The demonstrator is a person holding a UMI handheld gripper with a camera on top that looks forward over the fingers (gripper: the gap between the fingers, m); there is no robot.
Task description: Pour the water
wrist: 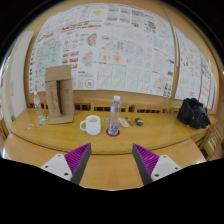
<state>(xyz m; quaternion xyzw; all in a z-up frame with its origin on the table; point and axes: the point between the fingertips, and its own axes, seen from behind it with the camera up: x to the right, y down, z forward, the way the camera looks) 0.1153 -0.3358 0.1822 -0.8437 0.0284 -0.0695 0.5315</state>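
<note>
A clear plastic water bottle (115, 110) with a white cap stands upright on the wooden table (110, 165), well beyond my fingers. A white mug (91, 125) stands just left of it, handle to the left. A small purple-rimmed dish or lid (113, 130) lies at the bottle's foot. My gripper (112, 160) is open and empty, its purple pads spread wide over bare table, well short of the bottle and mug.
A tall brown cardboard box (59, 95) stands left of the mug. A black bag (193, 113) sits at the far right. A small dark object (138, 122) lies right of the bottle. Wooden chair backs and a wall of printed sheets (110, 45) are behind.
</note>
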